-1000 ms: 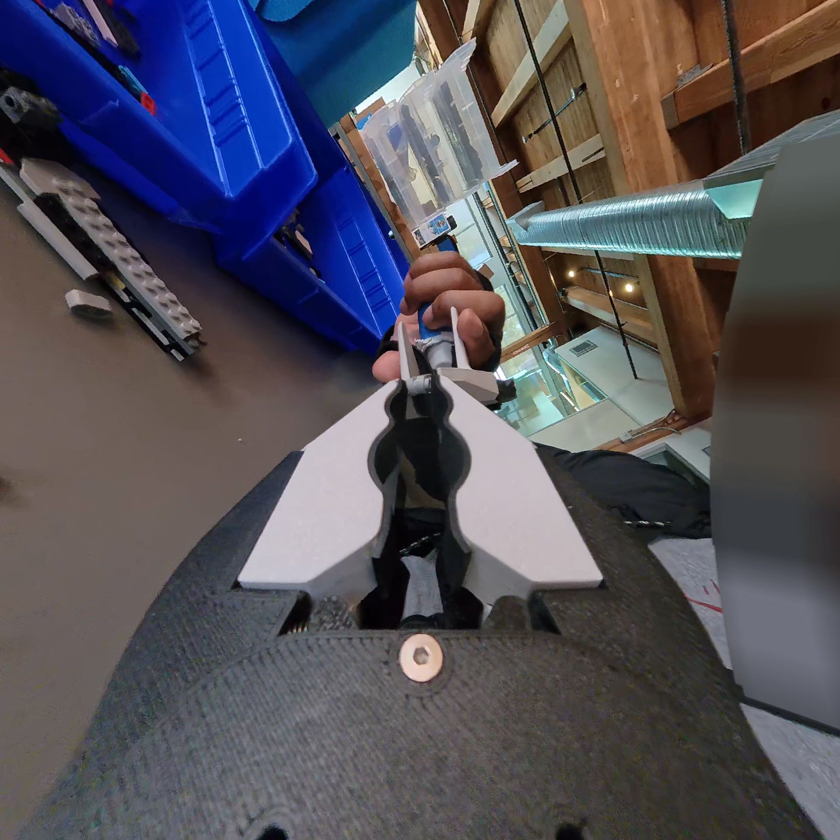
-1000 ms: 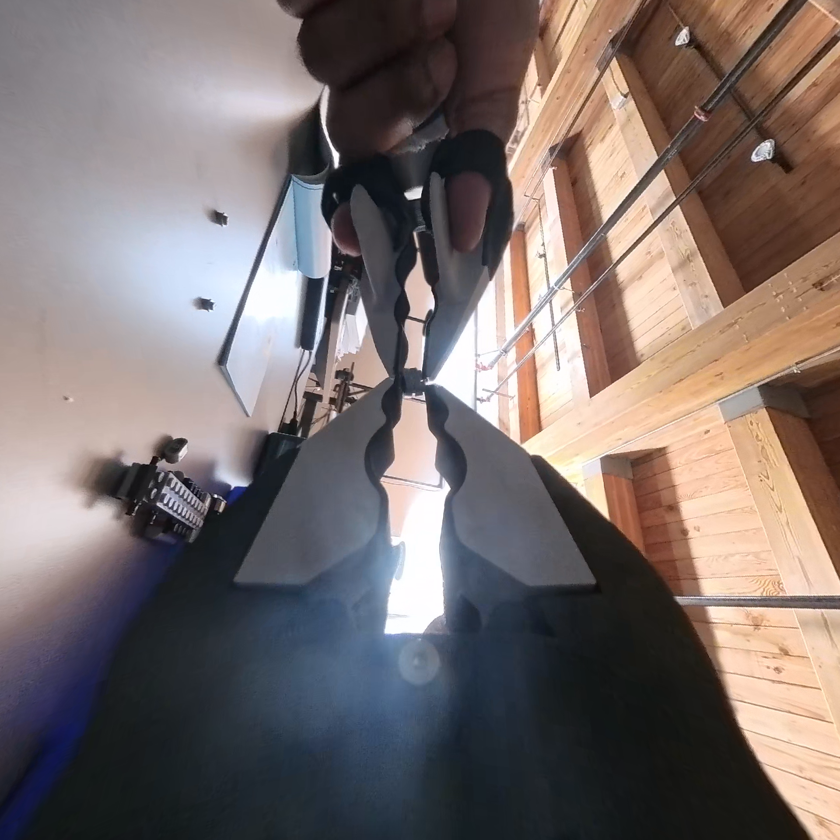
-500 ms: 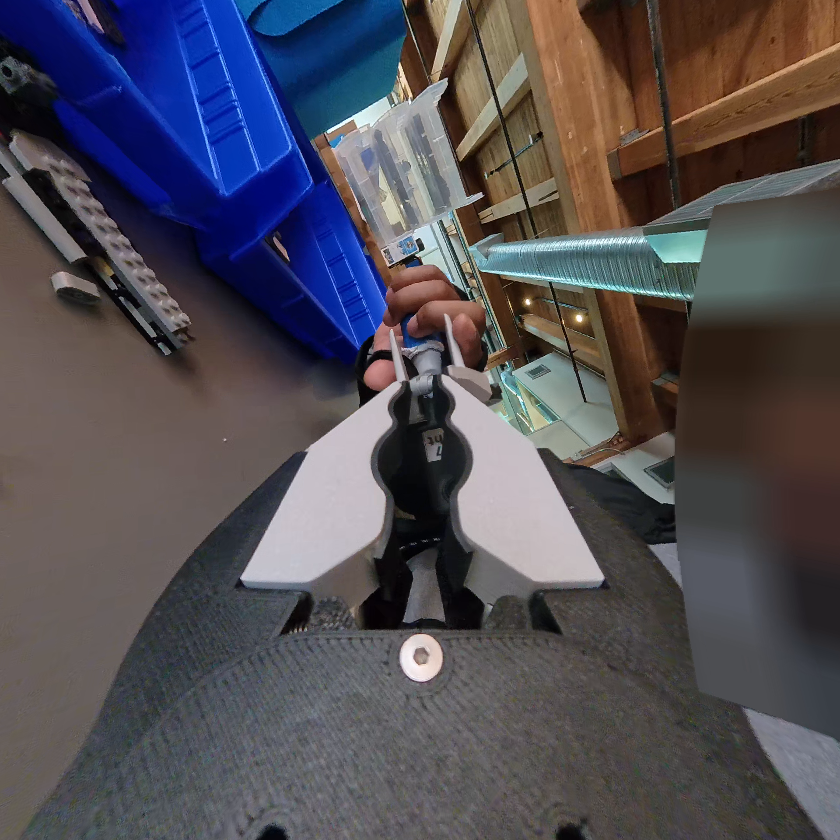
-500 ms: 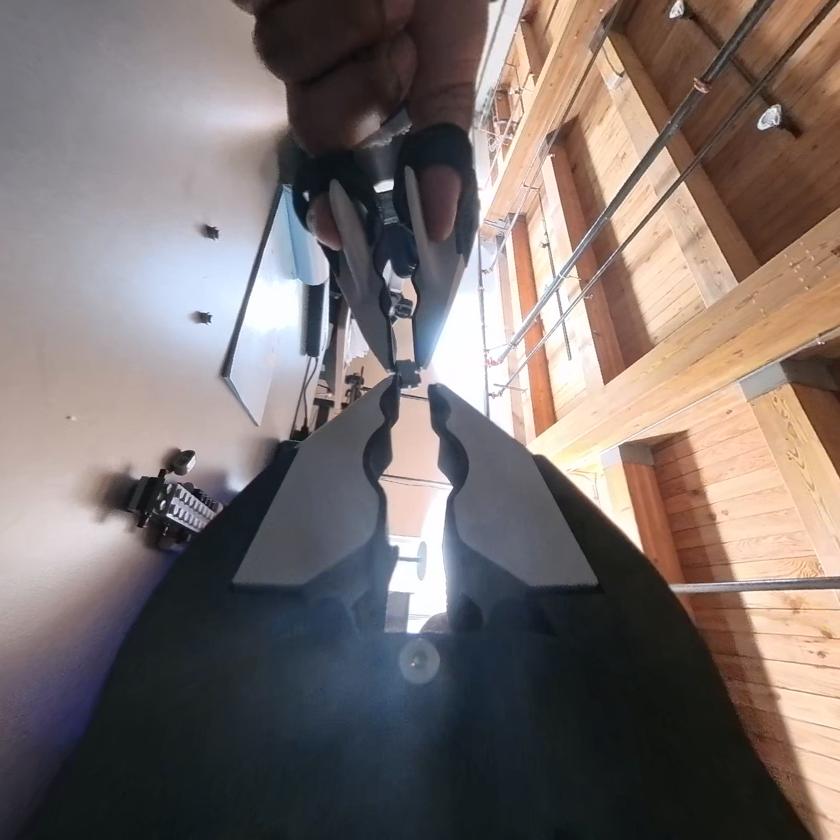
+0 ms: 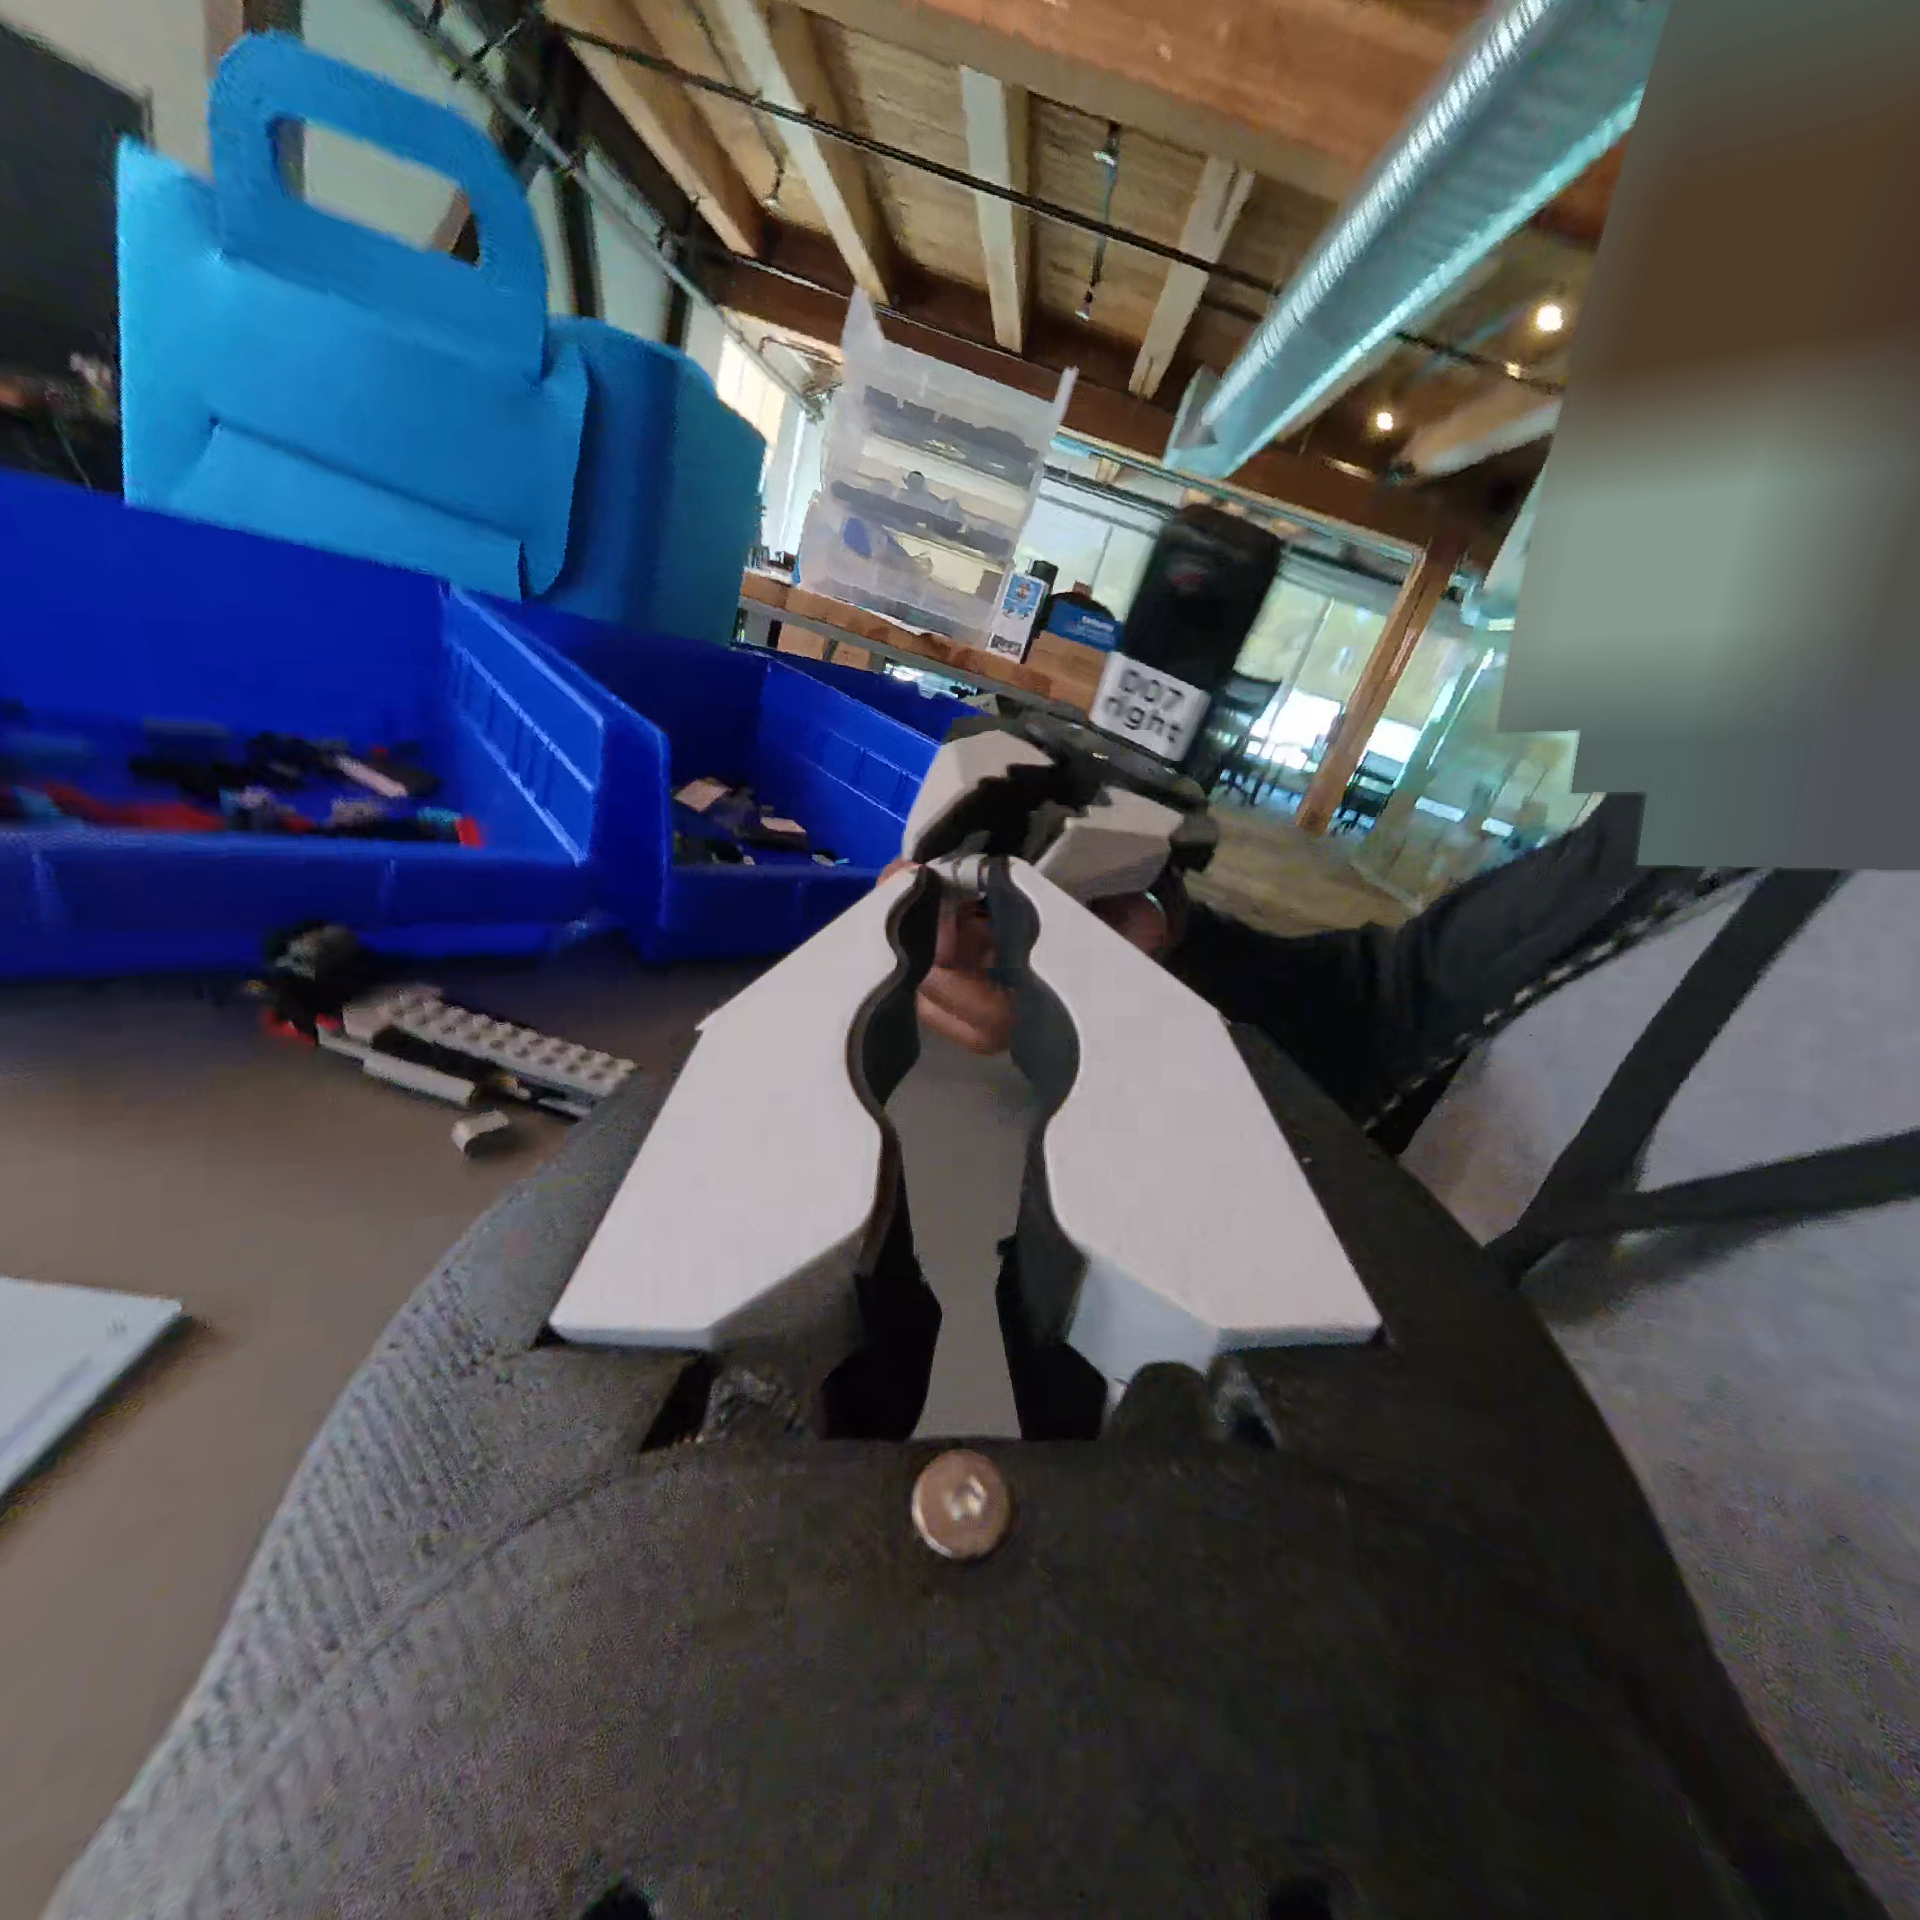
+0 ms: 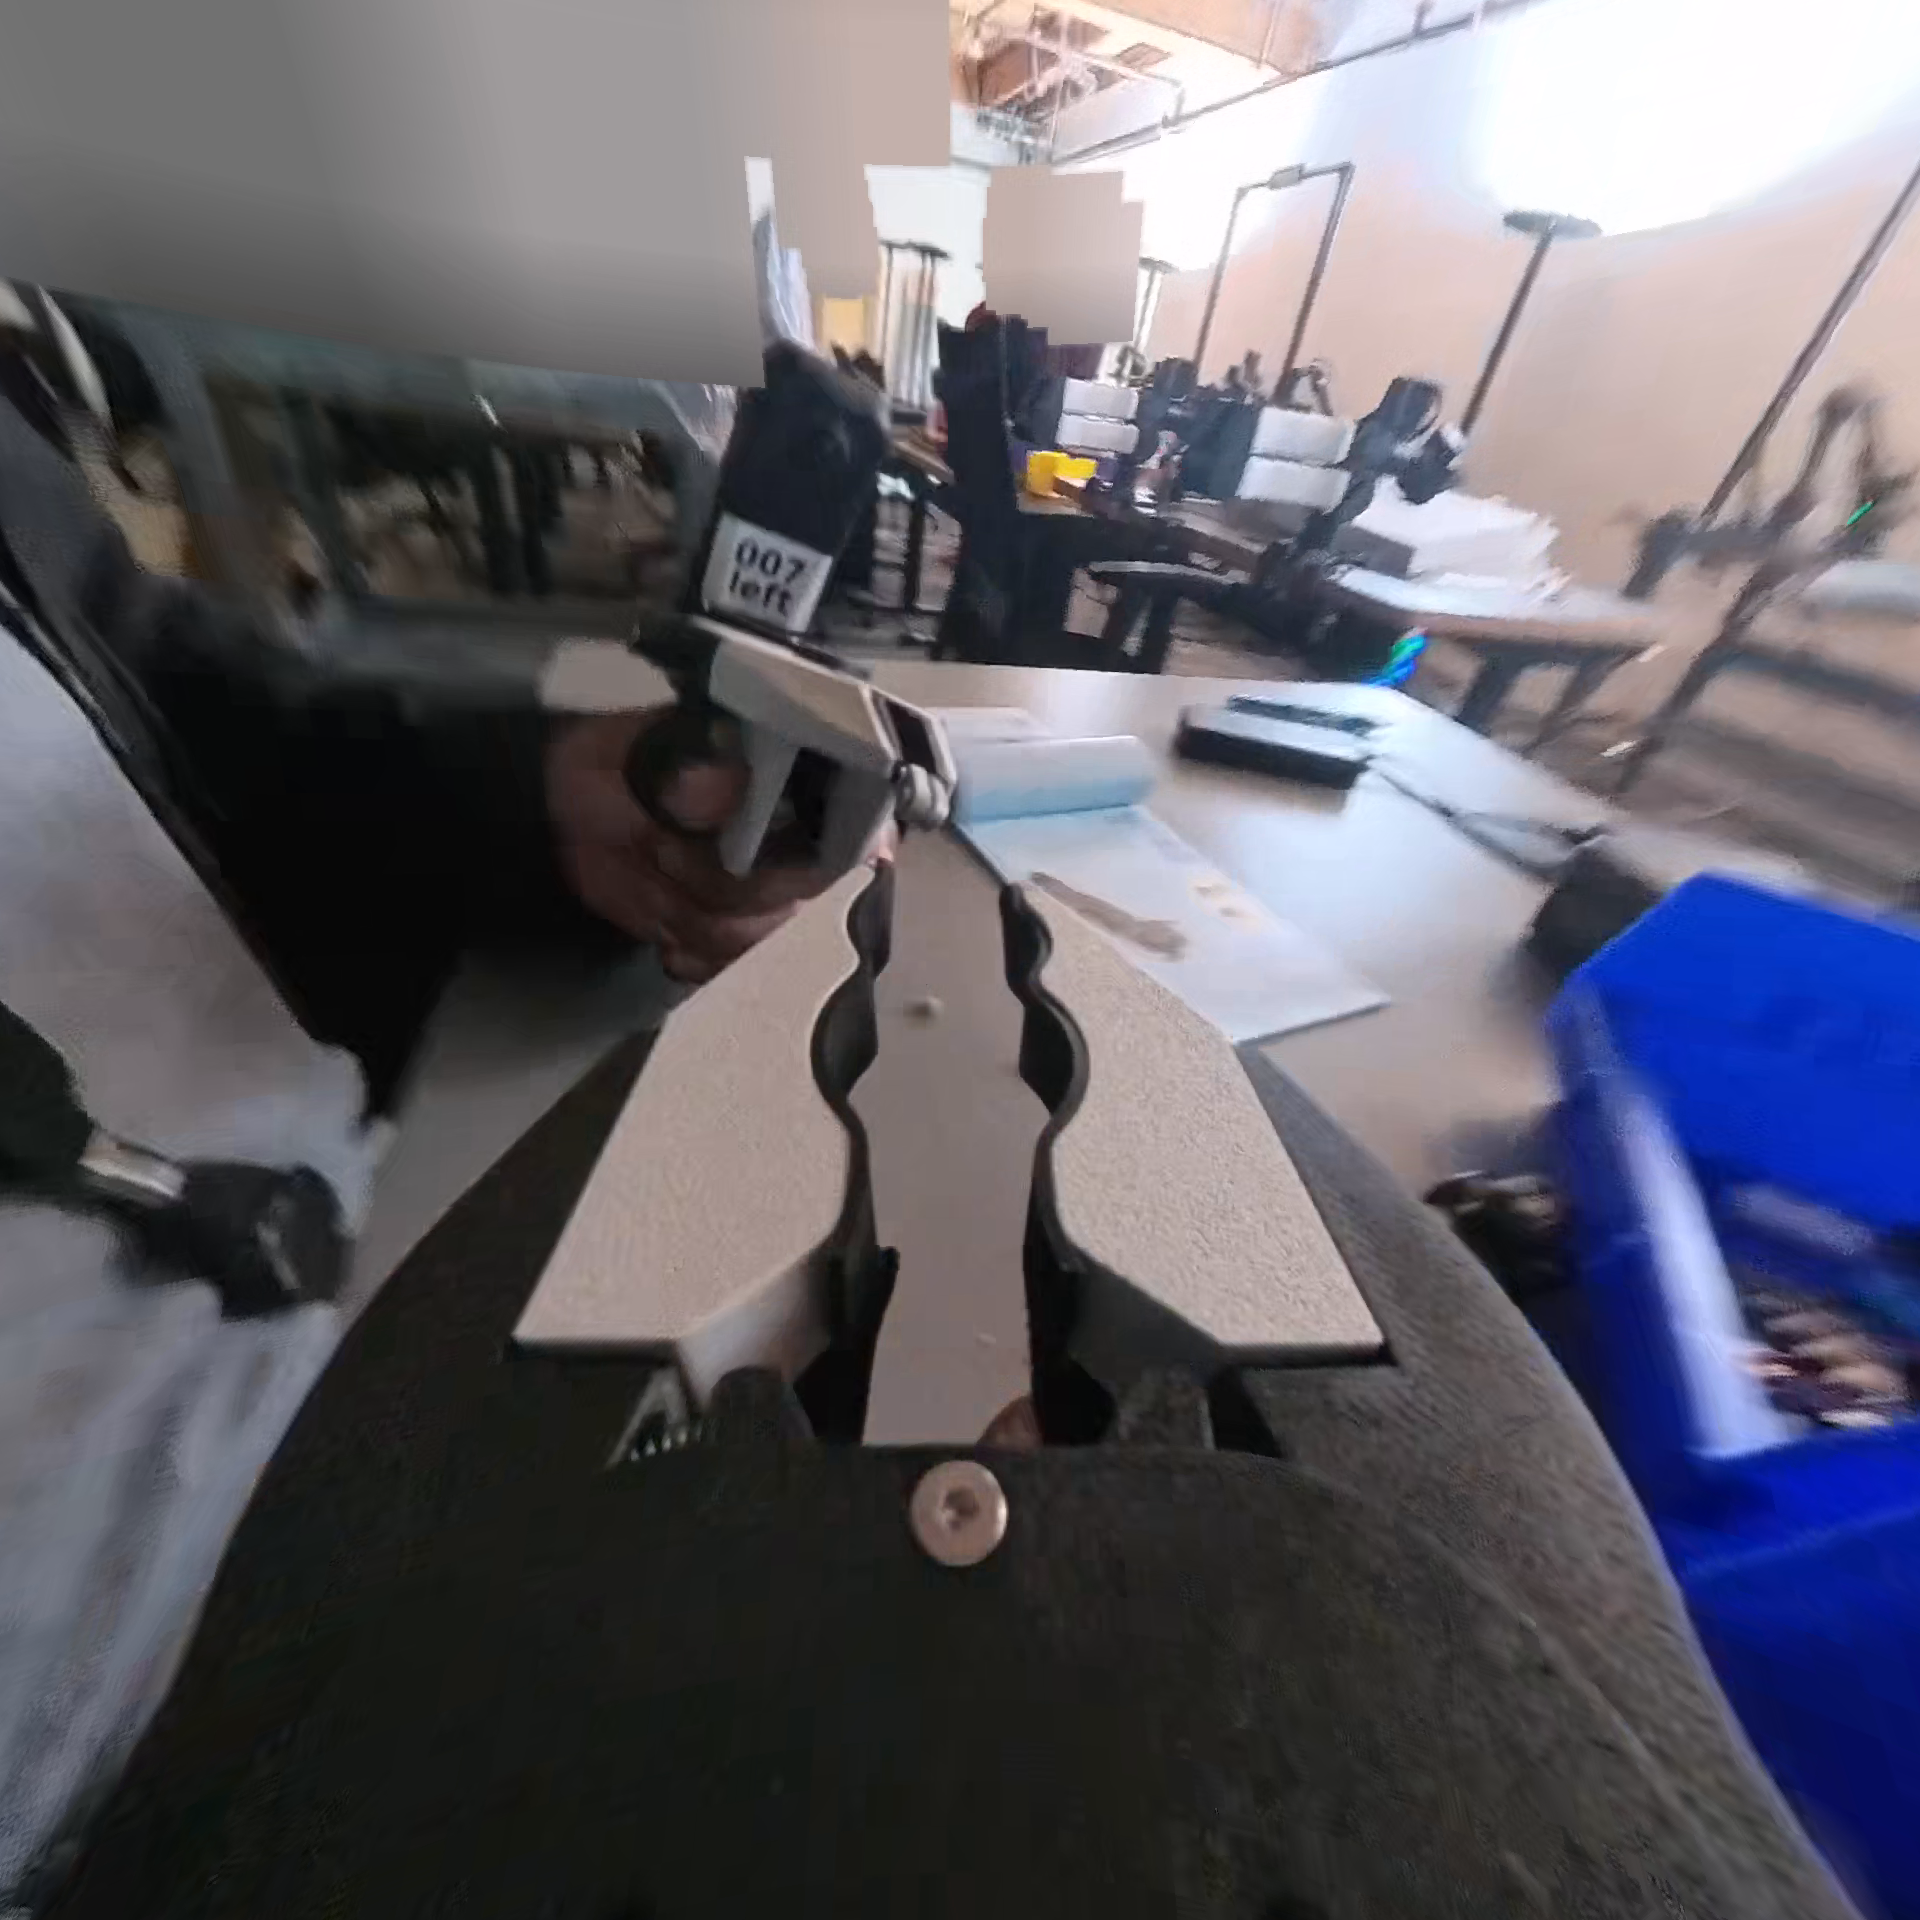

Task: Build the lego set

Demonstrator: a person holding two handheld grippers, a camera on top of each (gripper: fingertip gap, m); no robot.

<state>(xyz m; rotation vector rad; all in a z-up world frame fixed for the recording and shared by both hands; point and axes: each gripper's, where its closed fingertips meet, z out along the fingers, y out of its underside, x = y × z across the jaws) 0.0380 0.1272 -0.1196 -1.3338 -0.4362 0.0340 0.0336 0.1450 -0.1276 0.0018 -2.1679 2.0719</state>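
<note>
My left gripper (image 5: 964, 883) is shut on a small light grey lego piece (image 5: 968, 876), held in the air above the table. The side of it shows in the right wrist view (image 6: 920, 795), with the piece (image 6: 925, 802) at its tips. My right gripper (image 6: 940, 883) is open and empty, its tips just below and in front of that piece. It shows tip to tip with my left gripper in the left wrist view (image 5: 987, 847). The part-built lego model (image 5: 468, 1049), a grey studded plate on black and red parts, lies on the table to the left.
Two blue bins (image 5: 499, 727) (image 5: 810, 727) of loose pieces stand behind the model; one shows in the right wrist view (image 6: 1766, 1143). A small grey piece (image 5: 480, 1132) lies by the model. An open instruction booklet (image 6: 1122, 883) and a flat black object (image 6: 1273, 732) lie on the table. My left and right fingertips are right by each other. The part-built lego model (image 5: 468, 1049) is about 15 centimetres from my right fingertips.
Both grippers have swung from sideways to upright over the table. My right gripper has opened wider and let go of the small piece, which stays in my left gripper.
</note>
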